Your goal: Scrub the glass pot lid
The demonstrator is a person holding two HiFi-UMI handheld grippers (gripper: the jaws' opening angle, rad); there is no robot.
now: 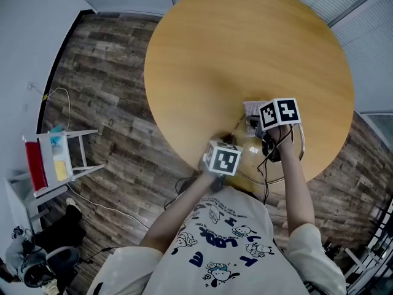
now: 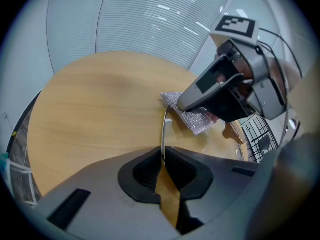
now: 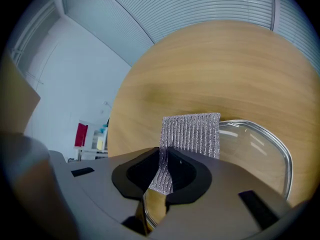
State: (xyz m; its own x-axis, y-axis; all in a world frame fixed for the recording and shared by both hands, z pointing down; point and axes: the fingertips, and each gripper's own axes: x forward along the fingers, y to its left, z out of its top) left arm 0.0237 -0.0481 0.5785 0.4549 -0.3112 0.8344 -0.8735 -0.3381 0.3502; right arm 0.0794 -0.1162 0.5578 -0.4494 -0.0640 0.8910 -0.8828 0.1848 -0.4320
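The glass pot lid (image 1: 249,147) lies on the round wooden table (image 1: 245,48) near its front edge. My left gripper (image 1: 223,155) is shut on the lid's metal rim (image 2: 163,129), which runs edge-on out of the jaws (image 2: 163,159). My right gripper (image 1: 263,123) is shut on a silver scrub cloth (image 3: 192,131), and the cloth's free end lies over the lid's glass (image 3: 257,146). In the left gripper view the right gripper (image 2: 186,103) presses the cloth (image 2: 195,116) down on the lid.
A white rack (image 1: 52,158) with red and yellow items stands on the wood floor at the left. Cables (image 1: 92,201) trail across the floor. Dark gear (image 1: 37,257) sits at the bottom left. Blinds line the wall beyond the table.
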